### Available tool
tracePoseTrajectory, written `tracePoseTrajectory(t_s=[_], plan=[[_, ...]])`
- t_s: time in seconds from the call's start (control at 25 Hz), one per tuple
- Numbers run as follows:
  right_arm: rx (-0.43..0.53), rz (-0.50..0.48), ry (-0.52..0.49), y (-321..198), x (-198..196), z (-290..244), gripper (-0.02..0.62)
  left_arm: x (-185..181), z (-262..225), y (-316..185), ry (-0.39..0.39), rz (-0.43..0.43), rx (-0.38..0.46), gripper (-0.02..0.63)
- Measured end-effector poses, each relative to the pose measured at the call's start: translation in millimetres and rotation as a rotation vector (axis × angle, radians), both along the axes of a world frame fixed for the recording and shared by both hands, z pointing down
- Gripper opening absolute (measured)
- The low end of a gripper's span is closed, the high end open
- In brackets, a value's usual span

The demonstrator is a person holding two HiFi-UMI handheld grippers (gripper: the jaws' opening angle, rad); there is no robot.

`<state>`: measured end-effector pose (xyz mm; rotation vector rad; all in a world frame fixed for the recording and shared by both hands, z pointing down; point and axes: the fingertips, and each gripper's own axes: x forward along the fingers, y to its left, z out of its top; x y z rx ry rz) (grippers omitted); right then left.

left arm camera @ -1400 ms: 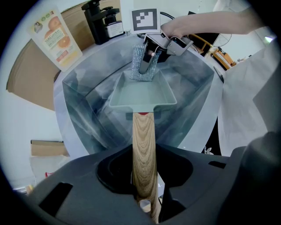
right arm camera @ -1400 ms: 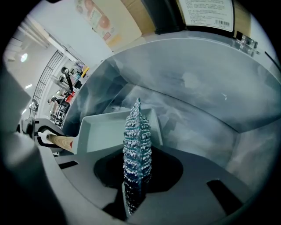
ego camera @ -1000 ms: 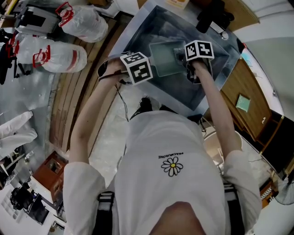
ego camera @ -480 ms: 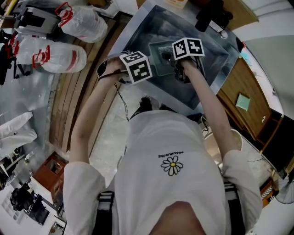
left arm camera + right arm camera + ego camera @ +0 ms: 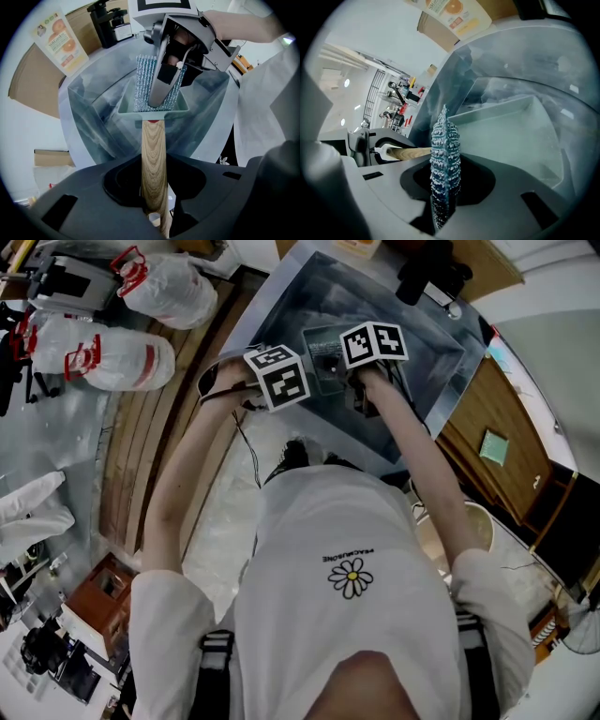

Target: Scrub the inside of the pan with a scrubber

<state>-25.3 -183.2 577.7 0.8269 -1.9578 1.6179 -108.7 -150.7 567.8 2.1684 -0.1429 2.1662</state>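
My left gripper was clamped on the wooden handle of the pale green square pan, pointing straight down. Just beyond it, my right gripper pinched the glittery scrubber on edge over the pan's inside. The pan sat in the grey sink.

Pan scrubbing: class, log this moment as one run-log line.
left gripper: shut on pan handle | right gripper: shut on scrubber | scrubber: inside pan | pan: in sink
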Motion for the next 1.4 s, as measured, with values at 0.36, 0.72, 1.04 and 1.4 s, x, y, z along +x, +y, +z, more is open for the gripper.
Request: tracePoseTrajectory(t_s=[0.36,0.72,1.04,1.4], plan=[[0.045,0.019,0.034,-9,14,-7,0.060,-1,0,-1,-0.007,0.004,-0.003,0.133],[0.104,0.034,0.231,-18,100,-3,0.060,-2,-1,0,-0.010,0.012,0.003,0.133],[0.042,0.021,0.399,6,148,41,0.060,-1,0,-1,-0.011,0.013,0.004,0.133],[0.040,0.000,0.433,7,142,52,0.060,-1,-1,0,-0.011,0.021,0.008,0.133]])
